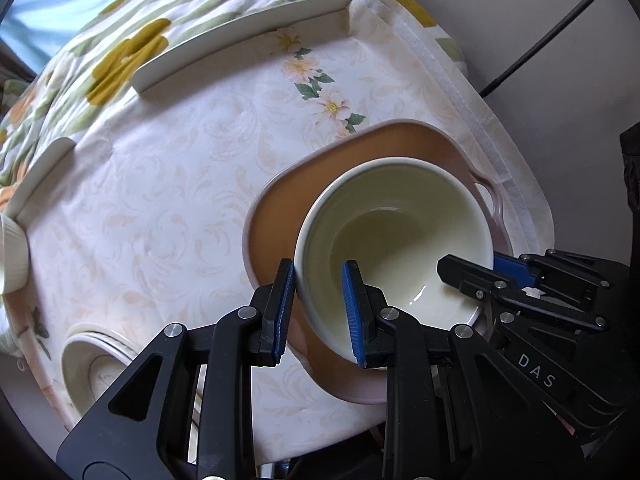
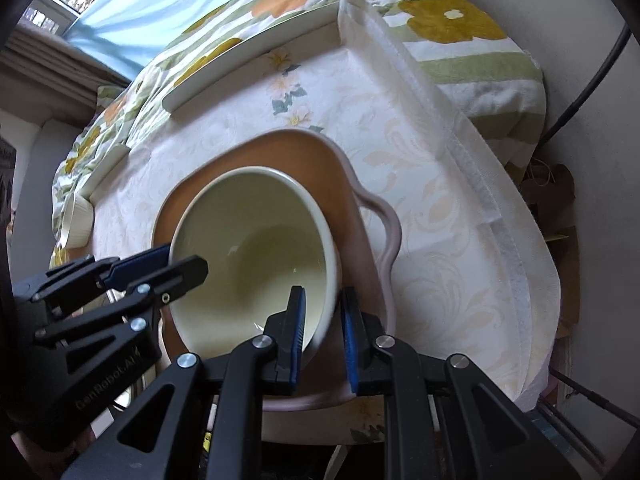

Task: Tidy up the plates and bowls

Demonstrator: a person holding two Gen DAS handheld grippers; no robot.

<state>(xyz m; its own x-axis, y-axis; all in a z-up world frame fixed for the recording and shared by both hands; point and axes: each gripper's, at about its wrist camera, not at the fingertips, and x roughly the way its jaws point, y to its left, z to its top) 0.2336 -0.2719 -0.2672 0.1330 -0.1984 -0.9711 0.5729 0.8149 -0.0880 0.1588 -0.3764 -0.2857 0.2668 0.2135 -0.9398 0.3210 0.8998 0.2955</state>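
Observation:
A large cream bowl (image 1: 400, 232) sits tilted in a pink dish with handles (image 1: 280, 200) on the table. My left gripper (image 1: 318, 312) is shut on the bowl's near-left wall, one finger inside and one outside. My right gripper (image 2: 322, 336) is shut on the bowl (image 2: 256, 232) at its right wall, one finger inside and one outside, over the pink dish (image 2: 376, 216). Each gripper shows in the other's view: the right one (image 1: 480, 272) and the left one (image 2: 160, 268).
A long white plate (image 1: 240, 44) lies at the far edge of the pale tablecloth, another (image 1: 36, 176) at the left. A ribbed white bowl (image 1: 12, 256) and stacked small plates (image 1: 96, 364) sit at the left. A flowered quilt (image 2: 440, 20) lies behind.

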